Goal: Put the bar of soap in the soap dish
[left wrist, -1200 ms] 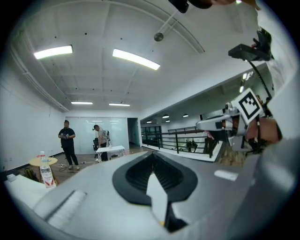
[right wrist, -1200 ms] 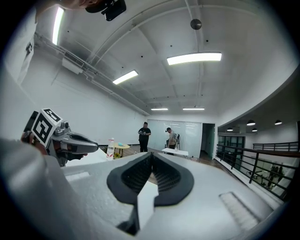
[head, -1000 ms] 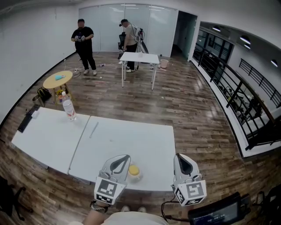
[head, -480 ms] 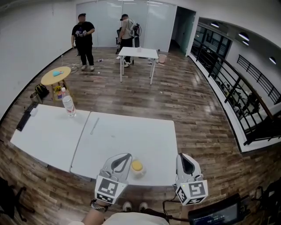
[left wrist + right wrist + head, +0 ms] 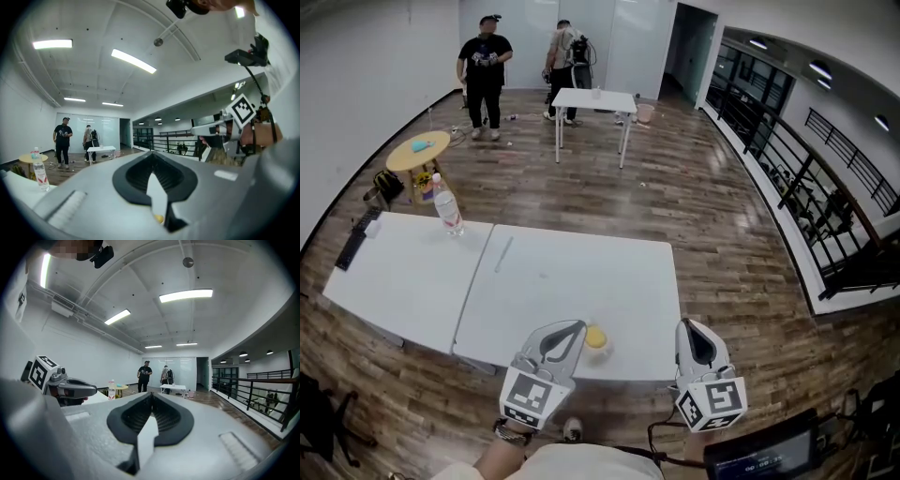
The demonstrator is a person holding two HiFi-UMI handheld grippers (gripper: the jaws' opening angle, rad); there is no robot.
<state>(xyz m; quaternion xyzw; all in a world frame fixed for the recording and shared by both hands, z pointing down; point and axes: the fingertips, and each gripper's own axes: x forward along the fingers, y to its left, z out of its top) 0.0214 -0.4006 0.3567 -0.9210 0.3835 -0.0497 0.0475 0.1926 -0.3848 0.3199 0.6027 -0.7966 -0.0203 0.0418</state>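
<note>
head view looked down on both grippers at the near edge of the white table. the left gripper had its jaws pressed together on nothing, and so had the right gripper. the yellow bar of soap lay on the table just beside the left gripper's tip, on a pale base too small to make out. farther left stood a water bottle, beyond it a round yellow table, and far off two people by a small white table
</note>
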